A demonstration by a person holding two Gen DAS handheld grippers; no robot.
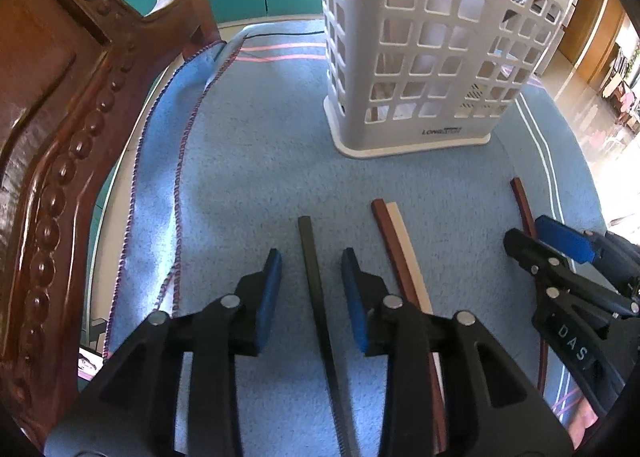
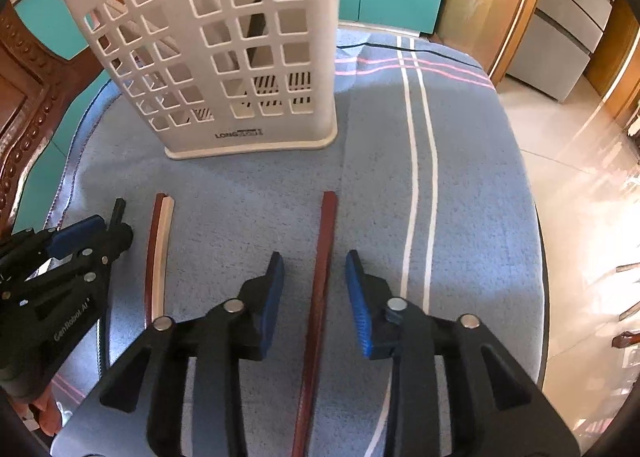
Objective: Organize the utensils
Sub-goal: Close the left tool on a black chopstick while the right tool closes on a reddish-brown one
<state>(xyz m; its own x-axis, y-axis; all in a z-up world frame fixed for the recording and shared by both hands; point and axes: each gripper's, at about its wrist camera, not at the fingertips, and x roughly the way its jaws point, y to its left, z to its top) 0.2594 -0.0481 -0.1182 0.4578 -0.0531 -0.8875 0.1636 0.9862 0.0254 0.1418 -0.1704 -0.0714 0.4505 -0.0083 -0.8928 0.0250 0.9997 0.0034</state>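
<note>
Currently, four chopsticks are laid lengthwise on the blue cloth [image 1: 248,161] covering the table, short of the white slotted holder [image 1: 420,57] standing toward the far edge. The left gripper [image 1: 311,277] is seen spread, with the black chopstick [image 1: 314,277] lying between its pads, untouched. The right gripper [image 2: 315,281] is likewise spread, straddling one dark red chopstick [image 2: 322,277] without pressing it. A second red chopstick and a pale one [image 1: 404,241] are lying side by side, touching, between the two grippers. Several risks can be judged. If the jaws are closed off-centre, a thin stick could be rolled aside on the soft cloth rather than pinched. Gripped near one end, it could be tipped downward and caught on the holder's rim. The touching pair could be dragged together.
</note>
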